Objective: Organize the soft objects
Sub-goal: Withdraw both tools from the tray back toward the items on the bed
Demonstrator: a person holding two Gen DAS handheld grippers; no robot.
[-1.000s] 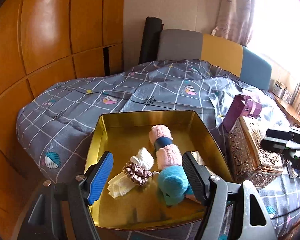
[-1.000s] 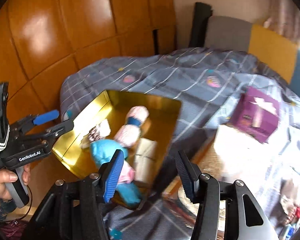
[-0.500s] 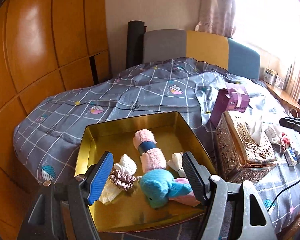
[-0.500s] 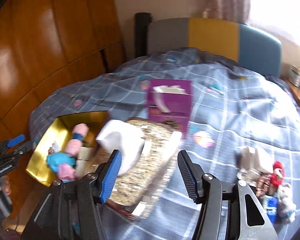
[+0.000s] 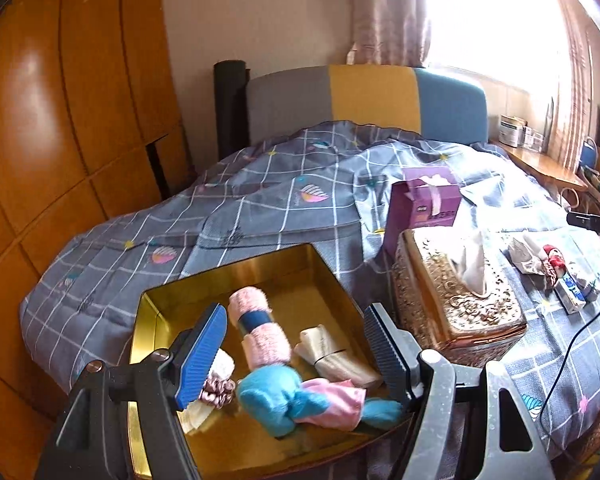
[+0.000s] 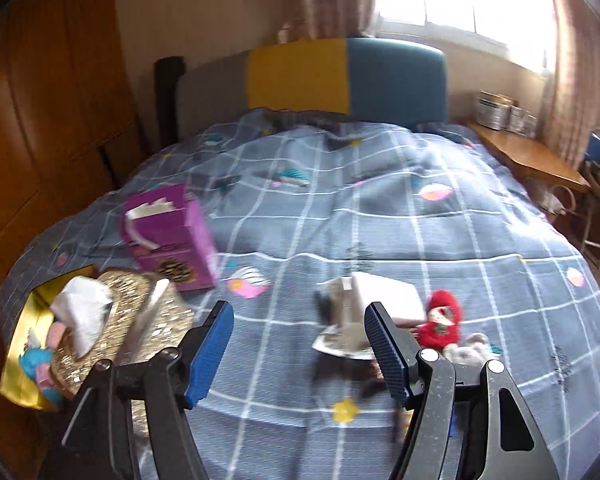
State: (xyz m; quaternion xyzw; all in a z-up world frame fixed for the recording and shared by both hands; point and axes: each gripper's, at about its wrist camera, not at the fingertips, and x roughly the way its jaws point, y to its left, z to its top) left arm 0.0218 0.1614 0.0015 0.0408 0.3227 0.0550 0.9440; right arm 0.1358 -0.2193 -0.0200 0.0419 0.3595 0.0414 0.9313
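A gold tin tray (image 5: 156, 312) lies on the bed and holds soft things: a pink rolled towel with a blue band (image 5: 256, 328), a teal and pink plush (image 5: 284, 400), a cream roll (image 5: 332, 356) and a scrunchie (image 5: 216, 390). My left gripper (image 5: 296, 352) is open and empty just above the tray. My right gripper (image 6: 300, 352) is open and empty above the bed, near a red plush (image 6: 440, 320), a white folded piece (image 6: 384, 296) and a grey-white plush (image 6: 468, 350). The tray shows at the far left of the right wrist view (image 6: 24, 368).
An ornate gold tissue box (image 5: 452, 300) stands right of the tray, with a purple tissue box (image 5: 424, 200) behind it. Small items (image 5: 568, 292) lie on the quilt at right. A wooden wardrobe (image 5: 60, 120) lines the left; a headboard (image 5: 364, 100) stands behind.
My right gripper has swung right, from over the tray to over the red plush pile. My left gripper's view has shifted right; it stays open over the tray.
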